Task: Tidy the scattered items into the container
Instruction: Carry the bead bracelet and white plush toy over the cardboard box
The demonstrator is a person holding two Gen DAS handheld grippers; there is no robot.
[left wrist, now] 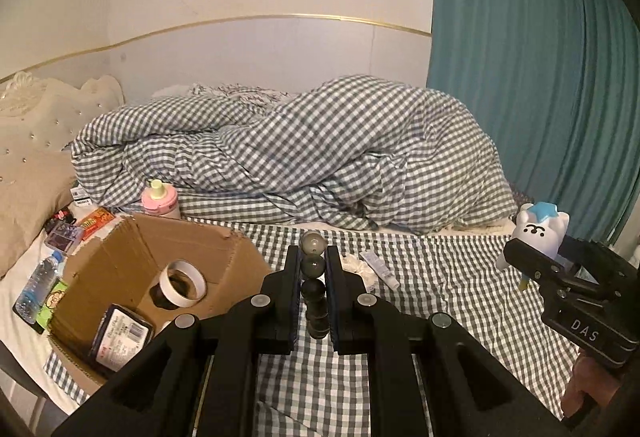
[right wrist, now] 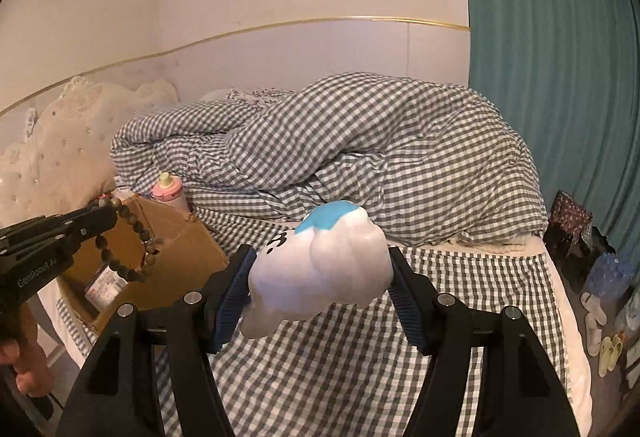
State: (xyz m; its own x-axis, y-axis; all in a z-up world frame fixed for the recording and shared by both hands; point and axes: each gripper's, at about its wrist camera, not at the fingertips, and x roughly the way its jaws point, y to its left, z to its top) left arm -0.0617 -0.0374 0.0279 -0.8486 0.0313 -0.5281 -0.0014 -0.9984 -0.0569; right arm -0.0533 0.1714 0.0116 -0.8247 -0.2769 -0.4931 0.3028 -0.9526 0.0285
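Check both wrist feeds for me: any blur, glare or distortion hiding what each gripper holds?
Left wrist view: dim warm light, fisheye bending at the edges, no glare; the bead bracelet between the left gripper fingers is dark but readable. Right wrist view: same curvature; the white toy in the right gripper looks slightly soft up close, nothing washed out.

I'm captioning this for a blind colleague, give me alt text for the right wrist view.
The right gripper clamps a white squishy cat toy with a blue top above a checked bedsheet. At left, the left gripper holds a bead bracelet over a cardboard box.
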